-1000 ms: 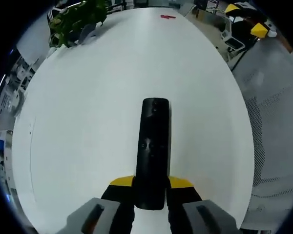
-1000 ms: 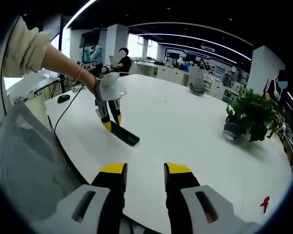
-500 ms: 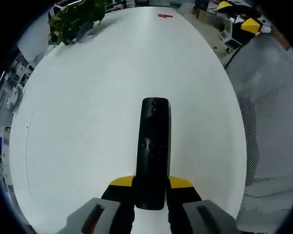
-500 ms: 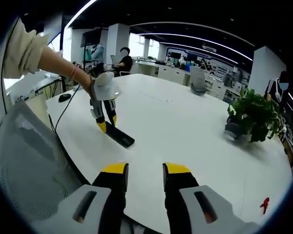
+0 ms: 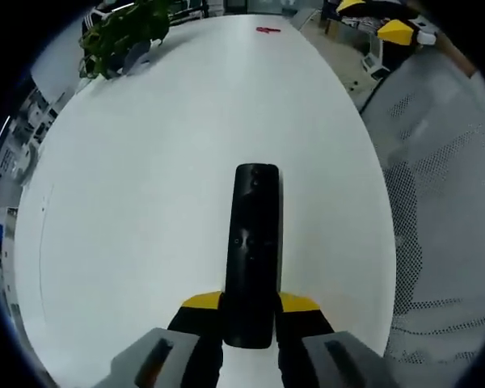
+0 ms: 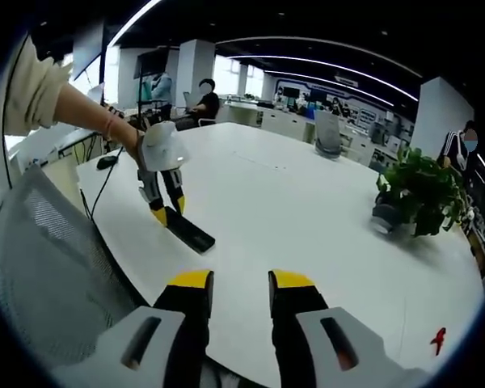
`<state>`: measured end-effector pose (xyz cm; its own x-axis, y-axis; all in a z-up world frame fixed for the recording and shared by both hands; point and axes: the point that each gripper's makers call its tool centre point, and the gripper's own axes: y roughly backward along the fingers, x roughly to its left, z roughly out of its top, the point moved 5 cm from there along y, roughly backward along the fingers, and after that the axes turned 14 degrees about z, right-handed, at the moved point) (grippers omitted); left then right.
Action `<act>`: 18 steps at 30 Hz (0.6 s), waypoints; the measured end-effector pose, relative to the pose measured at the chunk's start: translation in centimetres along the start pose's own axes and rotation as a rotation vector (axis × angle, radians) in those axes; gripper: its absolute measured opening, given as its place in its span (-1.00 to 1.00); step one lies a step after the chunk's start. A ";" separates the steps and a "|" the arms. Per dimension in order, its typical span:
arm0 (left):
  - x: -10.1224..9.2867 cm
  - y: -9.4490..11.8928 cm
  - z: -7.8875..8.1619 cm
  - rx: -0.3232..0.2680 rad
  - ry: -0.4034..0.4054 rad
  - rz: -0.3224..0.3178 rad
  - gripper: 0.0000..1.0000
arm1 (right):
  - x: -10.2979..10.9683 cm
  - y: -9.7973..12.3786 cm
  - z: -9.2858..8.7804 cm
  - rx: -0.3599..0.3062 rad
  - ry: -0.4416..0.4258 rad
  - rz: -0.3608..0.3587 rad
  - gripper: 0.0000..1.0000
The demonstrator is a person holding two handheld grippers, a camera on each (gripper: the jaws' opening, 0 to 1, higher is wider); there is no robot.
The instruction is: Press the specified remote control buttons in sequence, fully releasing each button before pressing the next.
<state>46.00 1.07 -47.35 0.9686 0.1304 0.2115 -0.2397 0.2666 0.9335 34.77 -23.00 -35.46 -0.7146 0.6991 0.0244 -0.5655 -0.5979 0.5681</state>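
A long black remote control (image 5: 255,242) points away from me over the white table (image 5: 145,178), its near end clamped by my left gripper (image 5: 250,304). Small buttons show on its upper face. In the right gripper view the left gripper (image 6: 166,212) slants down from a person's hand, shut on the remote (image 6: 191,234), whose far end is at the tabletop. My right gripper (image 6: 239,281) hovers at the table's near edge, open, with nothing between its yellow-tipped jaws. Its yellow tips (image 5: 398,31) also appear far off in the left gripper view.
A potted plant (image 6: 416,194) stands on the table, also seen as the plant (image 5: 121,32) in the left gripper view. A small red mark (image 5: 267,30) lies near the far edge. A grey mesh chair (image 6: 48,267) sits beside the table. People stand at distant desks.
In the right gripper view the left gripper and the remote have shifted left and closer to the table's near edge. The grip on the remote is unchanged. The right gripper stays open.
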 end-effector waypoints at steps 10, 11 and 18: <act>-1.7 0.4 -0.1 0.001 0.010 -0.045 -0.53 | 0.1 -0.1 0.0 0.005 0.004 0.008 -0.46; -1.7 0.5 -0.1 0.002 0.010 -0.047 -0.53 | 0.1 -0.1 0.0 0.005 0.004 0.008 -0.46; -2.7 0.7 -0.1 0.004 0.012 -0.070 -0.53 | 0.1 -0.1 0.0 0.007 0.006 0.010 -0.48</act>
<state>43.25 1.03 -47.30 0.9822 0.1227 0.1424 -0.1713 0.2715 0.9471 34.72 -22.86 -35.54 -0.7227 0.6907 0.0256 -0.5553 -0.6023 0.5735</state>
